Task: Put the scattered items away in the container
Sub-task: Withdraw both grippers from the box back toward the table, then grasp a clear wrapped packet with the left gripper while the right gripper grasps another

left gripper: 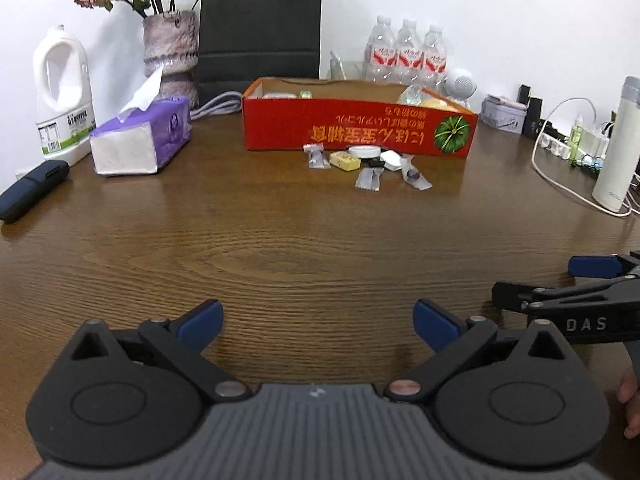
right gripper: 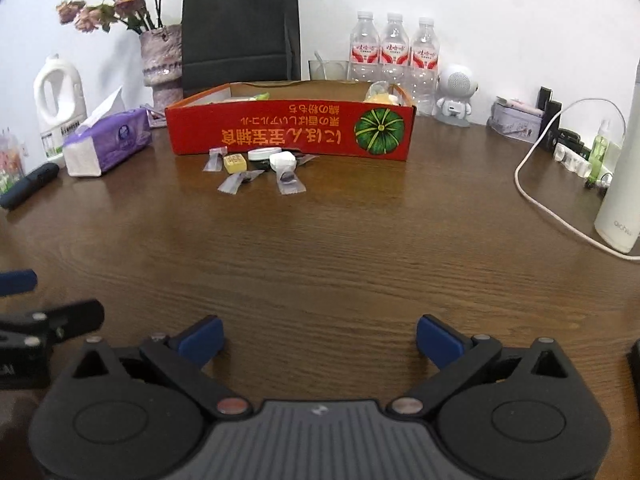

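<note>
Both grippers, left gripper and right gripper, hover spread and empty, well short of the wrapped sweets lying against the red cardboard box, so picking seems unstarted and reaching forward comes next.

right gripper low over the brown wooden table, blue pads spread wide, nothing between them. part of the left gripper pokes in at the left edge. red cardboard box sits far back, pumpkin print on its front wall, a few items inside. just in front of the box: a small pile with clear candy wrappers, a yellow block, a white round lid. purple tissue pack left of the box, white cable and white flask at right.
</note>
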Demonstrator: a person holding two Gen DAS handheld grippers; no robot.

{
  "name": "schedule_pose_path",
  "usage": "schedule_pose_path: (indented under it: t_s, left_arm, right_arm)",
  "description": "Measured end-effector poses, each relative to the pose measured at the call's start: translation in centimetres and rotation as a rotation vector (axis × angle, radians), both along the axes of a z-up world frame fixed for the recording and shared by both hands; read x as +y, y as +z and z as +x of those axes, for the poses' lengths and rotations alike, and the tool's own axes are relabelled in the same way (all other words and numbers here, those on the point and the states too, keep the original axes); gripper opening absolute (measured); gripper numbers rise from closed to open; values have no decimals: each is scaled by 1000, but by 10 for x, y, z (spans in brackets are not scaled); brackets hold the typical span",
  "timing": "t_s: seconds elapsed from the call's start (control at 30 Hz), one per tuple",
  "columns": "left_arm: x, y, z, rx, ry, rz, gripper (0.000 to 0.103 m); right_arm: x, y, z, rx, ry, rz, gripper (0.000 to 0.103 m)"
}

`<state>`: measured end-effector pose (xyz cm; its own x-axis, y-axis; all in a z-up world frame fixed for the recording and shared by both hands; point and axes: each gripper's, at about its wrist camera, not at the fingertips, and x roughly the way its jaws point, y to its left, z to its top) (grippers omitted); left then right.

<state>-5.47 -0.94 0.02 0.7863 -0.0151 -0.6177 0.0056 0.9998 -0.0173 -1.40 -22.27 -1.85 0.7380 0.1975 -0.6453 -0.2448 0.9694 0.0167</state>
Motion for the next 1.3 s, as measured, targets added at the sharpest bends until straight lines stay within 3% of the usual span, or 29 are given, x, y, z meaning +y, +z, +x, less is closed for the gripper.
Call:
schedule_pose_path:
  t_s: [0.1, 0.97, 1.13, 1.3]
  left_arm:
    - [-1, -3, 6, 37, 3, 12, 103]
    - [-5, -5, 4, 32, 4, 22, 103]
    - [4, 3, 8, -23, 4, 17, 103]
    - [12, 19, 52, -85, -61, 53, 101]
  right_arm:
    - [-1, 0, 1, 0, 3, 0, 103]
    - [-1, 0, 1, 1, 2, -1, 103]
    - [0, 0, 1, 1, -3, -3, 103]
    - [1, 1, 8, 11, 16, -2, 103]
